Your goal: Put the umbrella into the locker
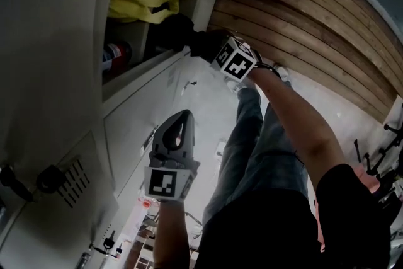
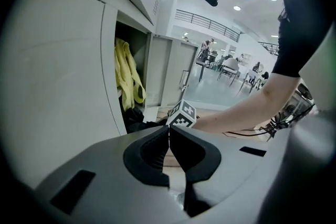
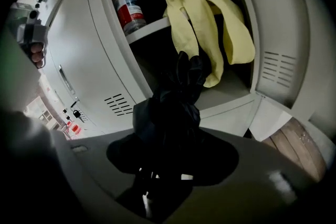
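The black folded umbrella (image 3: 178, 99) sticks out forward from my right gripper (image 3: 170, 136), which is shut on it; the dark fabric hides the jaws. Its tip points into the open locker (image 3: 231, 102), at the lower compartment below the shelf. In the head view the right gripper (image 1: 204, 45), with its marker cube, holds the umbrella (image 1: 179, 31) at the locker's (image 1: 151, 63) opening. A yellow garment (image 3: 205, 23) hangs inside, just behind the umbrella's tip. My left gripper (image 1: 179, 126) hangs lower, in front of the closed doors, shut and empty (image 2: 169, 131).
A red-and-white canister (image 3: 127, 7) stands on the locker's shelf. Closed grey locker doors (image 1: 69, 173) with keys and vents fill the left. A wooden plank surface (image 1: 302, 22) lies to the right. The person's jeans-clad legs (image 1: 252, 129) are below the grippers.
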A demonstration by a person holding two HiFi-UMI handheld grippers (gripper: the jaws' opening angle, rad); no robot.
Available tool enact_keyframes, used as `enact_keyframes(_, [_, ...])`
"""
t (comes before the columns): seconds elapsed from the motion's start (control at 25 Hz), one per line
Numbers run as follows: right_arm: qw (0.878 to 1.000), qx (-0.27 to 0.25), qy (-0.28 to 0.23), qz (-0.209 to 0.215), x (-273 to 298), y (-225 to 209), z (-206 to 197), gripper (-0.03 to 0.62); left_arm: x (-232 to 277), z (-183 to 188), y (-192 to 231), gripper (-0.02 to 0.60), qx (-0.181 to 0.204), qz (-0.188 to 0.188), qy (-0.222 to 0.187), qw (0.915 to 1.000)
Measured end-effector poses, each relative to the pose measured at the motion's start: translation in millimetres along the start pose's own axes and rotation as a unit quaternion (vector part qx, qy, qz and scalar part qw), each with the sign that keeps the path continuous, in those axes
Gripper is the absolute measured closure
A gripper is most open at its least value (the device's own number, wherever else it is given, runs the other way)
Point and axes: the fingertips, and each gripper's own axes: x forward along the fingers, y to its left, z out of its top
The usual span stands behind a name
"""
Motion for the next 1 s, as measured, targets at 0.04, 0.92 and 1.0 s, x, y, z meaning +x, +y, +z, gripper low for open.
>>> enact_keyframes(0.04, [1.0, -0.002, 0.005, 0.003, 5.7, -1.6, 0.0, 0.368, -0.4, -2.5, 1.3, 0.569, 0.003, 0.002, 0.004, 1.0])
enact_keyframes(0.92, [0.999, 0.027, 0.017, 0.009, 78.9, -8.8, 20.6, 0.299, -13.4, -33.6, 5.5, 0.569, 0.007, 0.018, 0.034, 0.9992])
enact_keyframes(1.0, [0.999, 0.051, 0.016, 0.007, 77.2, -10.4, 15.1, 0.26, -14.1, -34.1, 3.9, 0.569, 0.004, 0.017, 0.031, 0.9994])
